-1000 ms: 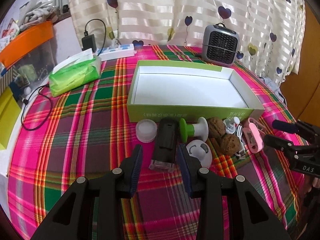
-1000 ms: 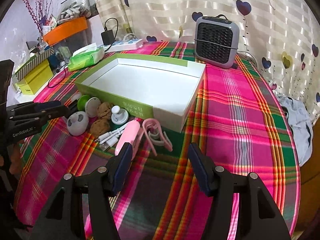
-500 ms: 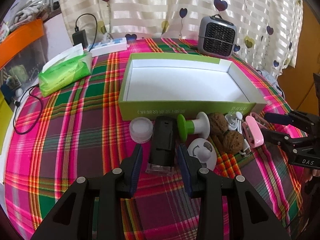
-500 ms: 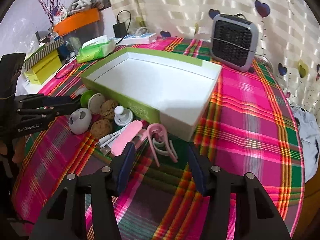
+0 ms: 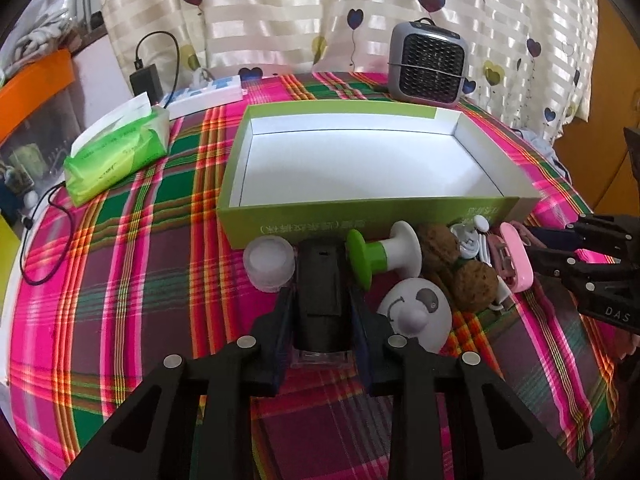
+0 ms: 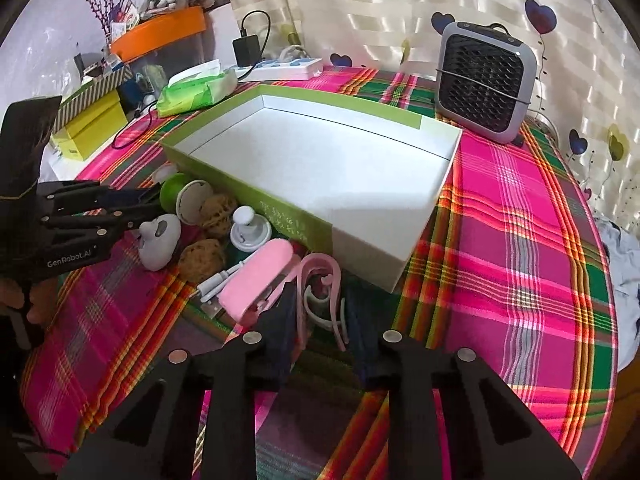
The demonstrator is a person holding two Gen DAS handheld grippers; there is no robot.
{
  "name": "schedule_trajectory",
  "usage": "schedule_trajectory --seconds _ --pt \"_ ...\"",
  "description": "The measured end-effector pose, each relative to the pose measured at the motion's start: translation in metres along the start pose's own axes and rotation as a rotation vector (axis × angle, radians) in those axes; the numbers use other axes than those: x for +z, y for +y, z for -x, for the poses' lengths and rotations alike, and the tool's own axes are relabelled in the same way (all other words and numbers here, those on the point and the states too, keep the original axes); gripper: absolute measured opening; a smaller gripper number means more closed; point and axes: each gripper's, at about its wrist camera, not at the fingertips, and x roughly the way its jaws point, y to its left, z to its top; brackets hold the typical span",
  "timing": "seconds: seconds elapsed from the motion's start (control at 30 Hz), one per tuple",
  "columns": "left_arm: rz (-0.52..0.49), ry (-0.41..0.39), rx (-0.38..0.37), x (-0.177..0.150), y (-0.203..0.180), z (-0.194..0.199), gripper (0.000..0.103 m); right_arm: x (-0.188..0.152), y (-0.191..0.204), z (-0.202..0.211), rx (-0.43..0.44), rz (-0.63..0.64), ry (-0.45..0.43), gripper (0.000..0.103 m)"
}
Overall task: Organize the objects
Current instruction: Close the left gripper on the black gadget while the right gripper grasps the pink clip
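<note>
Grasping is the step in hand, judging by both views. Low centre of the left wrist view, the left gripper [image 5: 322,316] has clamped its jaws on the black rectangular plastic device [image 5: 321,284], which lies on the plaid tablecloth [image 5: 120,272]. Low centre of the right wrist view, the right gripper [image 6: 320,316] is closing around the pink plastic clip [image 6: 320,280]. Next, each likely needs lifting over the wall of the empty green cardboard box [image 5: 360,216].
</note>
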Motion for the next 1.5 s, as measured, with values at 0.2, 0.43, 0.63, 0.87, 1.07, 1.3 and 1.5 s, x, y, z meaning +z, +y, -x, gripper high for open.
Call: schedule_trajectory --seconds 0.2,0.43,0.63,0.87,1.07,1.3,1.5 --pt "0.005 -0.016 0.011 -0.005 -0.003 0.008 0.025 -0.005 0.003 0.006 -0.012 -0.013 -0.01 0.024" --pt "0.022 -0.06 0.014 -0.011 -0.005 0.027 0.025 -0.011 0.009 0.02 -0.03 -0.034 -0.037 0.024" --pt "0.042 -0.087 -0.002 -0.016 -0.006 0.041 0.025 -0.011 0.019 0.036 -0.039 -0.034 -0.072 0.024" --pt "0.027 -0.108 -0.036 -0.017 -0.017 0.052 0.025 -0.009 0.034 0.041 -0.028 -0.026 -0.091 0.024" --pt "0.02 -0.119 -0.051 -0.016 -0.025 0.057 0.025 -0.007 0.043 0.045 -0.02 -0.018 -0.103 0.024" --pt "0.016 -0.141 -0.055 -0.009 -0.029 0.063 0.025 0.001 0.048 0.05 -0.019 -0.008 -0.128 0.024" --pt "0.01 -0.146 -0.059 -0.001 -0.033 0.06 0.025 0.009 0.049 0.047 -0.017 -0.002 -0.137 0.024"
